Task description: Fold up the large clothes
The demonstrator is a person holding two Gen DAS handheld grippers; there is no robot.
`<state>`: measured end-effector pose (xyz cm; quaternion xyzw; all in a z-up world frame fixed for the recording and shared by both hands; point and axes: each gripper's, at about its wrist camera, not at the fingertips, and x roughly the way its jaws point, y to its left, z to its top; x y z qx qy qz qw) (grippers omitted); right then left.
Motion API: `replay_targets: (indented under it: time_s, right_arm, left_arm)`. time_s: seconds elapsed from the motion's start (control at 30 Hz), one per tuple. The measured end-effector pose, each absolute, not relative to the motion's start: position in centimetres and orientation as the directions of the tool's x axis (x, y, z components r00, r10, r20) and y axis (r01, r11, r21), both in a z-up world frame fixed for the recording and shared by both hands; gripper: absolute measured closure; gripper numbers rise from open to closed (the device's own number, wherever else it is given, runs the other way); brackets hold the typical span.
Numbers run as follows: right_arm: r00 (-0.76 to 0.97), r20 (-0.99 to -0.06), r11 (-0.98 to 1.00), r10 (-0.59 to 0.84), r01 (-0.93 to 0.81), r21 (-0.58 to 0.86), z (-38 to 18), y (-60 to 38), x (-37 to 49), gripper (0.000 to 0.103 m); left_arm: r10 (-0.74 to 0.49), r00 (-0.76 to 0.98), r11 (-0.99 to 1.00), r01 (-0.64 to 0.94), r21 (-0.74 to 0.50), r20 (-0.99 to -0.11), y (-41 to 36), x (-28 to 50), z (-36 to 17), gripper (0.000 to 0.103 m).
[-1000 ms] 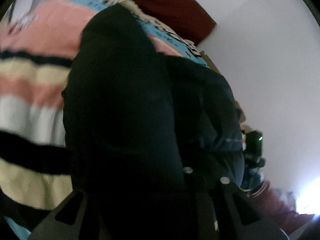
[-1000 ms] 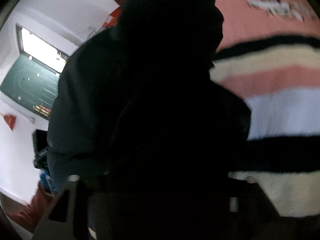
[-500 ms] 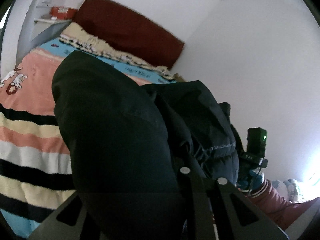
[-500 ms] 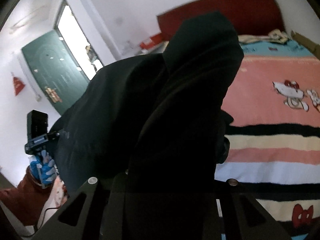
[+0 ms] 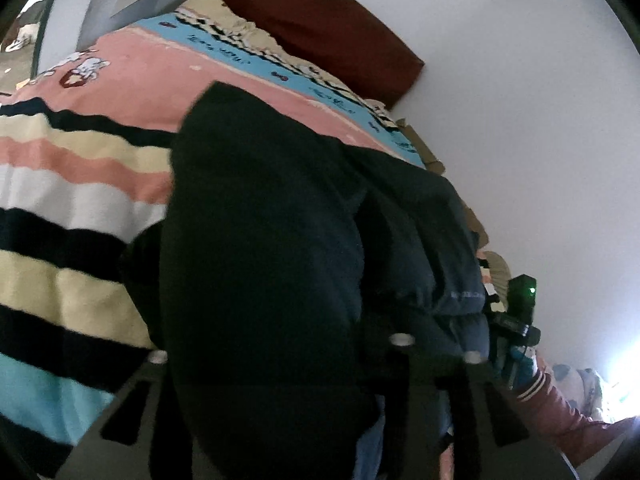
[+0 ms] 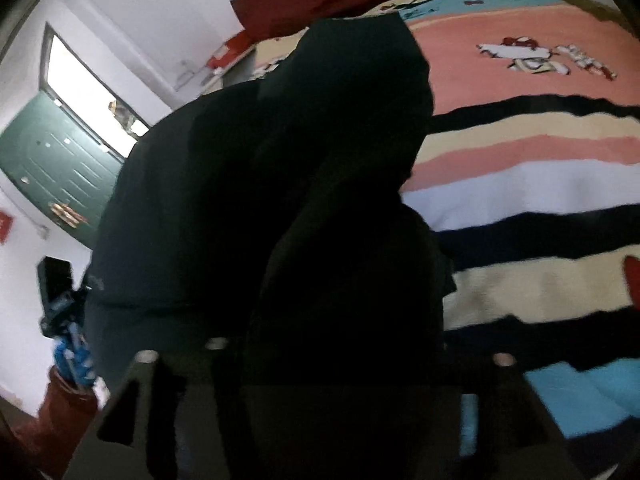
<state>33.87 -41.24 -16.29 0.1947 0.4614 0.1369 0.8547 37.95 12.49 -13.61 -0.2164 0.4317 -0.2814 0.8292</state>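
Both tools raised over the bed [image 5: 80,184], a dark puffy jacket [image 5: 260,280] hanging between them. It fills most of both wrist views.

Left tool [image 5: 320,420]: fingers hidden under bunched fabric. The cloth runs straight down into the gap, so I judge it clamped on the jacket, but the width of the opening cannot be read.

Right tool [image 6: 320,400]: same situation. Fabric drapes over and between the fingers; it looks clamped, exact opening unreadable.

Jacket position: held up off the striped blanket [image 6: 520,184], over the part of the bed nearer its foot. Whether any part touches the blanket cannot be told. The red headboard [image 5: 320,20] lies at the far edge. The peak of the bundle could be a hood or a shoulder; too dark to say.

Judged step: lifting and shaking out the garment to spread it flat before the first fold.

To do it well:
- Keep both tools level with each other so the hem hangs even.
- Draw them apart until the cloth between is taut, not bunched.
- Lower the free edge onto the blanket first, then lay the rest down towards the bed's near edge.
- Padding is bulky and may slip; hold firm until most of the weight rests on the bed.
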Motion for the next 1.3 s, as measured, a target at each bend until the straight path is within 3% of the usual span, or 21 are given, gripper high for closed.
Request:
replay_targets:
  time_s: [0.03,0.07,0.2,0.33,0.67,0.73,1.13,1.3]
  right_arm:
    - [0.555,-0.736,0.896,0.388,-0.041,0.441,-15.9,-41.9,33.6,0.007]
    - [0.580,-0.726,0.899,0.369,-0.023,0.438,-15.3,-42.6,33.2,0.001]
    - [0.640,-0.707,0.894,0.301,0.068,0.442,-13.4,-45.7,31.7,0.001]
    - [0.655,-0.725,0.931,0.213,0.088,0.353,-11.6,-45.1,28.4,0.000]
    - [0.691,-0.710,0.975,0.138,0.032,0.221,-8.7,-37.1,18.4,0.001]
    - [0.694,-0.707,0.981,0.134,0.010,0.196,-8.4,-35.4,17.6,0.001]
    - [0.737,-0.664,0.991,0.129,-0.064,0.121,-6.6,-27.8,10.2,0.001]
    - [0.762,-0.638,0.994,0.111,-0.074,0.084,-5.9,-26.2,8.0,0.001]
  left_arm:
    - [-0.654,0.473,0.745,0.269,-0.610,-0.591,13.3,37.7,-13.5,0.057]
    - [-0.658,0.487,0.737,0.262,-0.622,-0.574,14.5,37.2,-13.3,0.055]
    - [-0.614,0.608,0.714,0.155,-0.683,-0.504,19.9,35.9,-12.5,0.044]
    - [-0.524,0.649,0.767,0.078,-0.636,-0.552,22.0,34.2,-10.6,0.044]
    - [-0.231,0.666,0.961,0.042,-0.274,-0.710,17.0,24.2,-5.7,0.042]
    - [-0.185,0.671,0.978,0.055,-0.201,-0.718,15.6,22.1,-5.3,0.036]
    - [0.087,0.790,0.996,-0.052,0.075,-0.606,8.4,10.1,-3.0,0.036]
    - [0.069,0.823,0.996,-0.031,0.078,-0.563,6.6,7.3,-2.6,0.036]
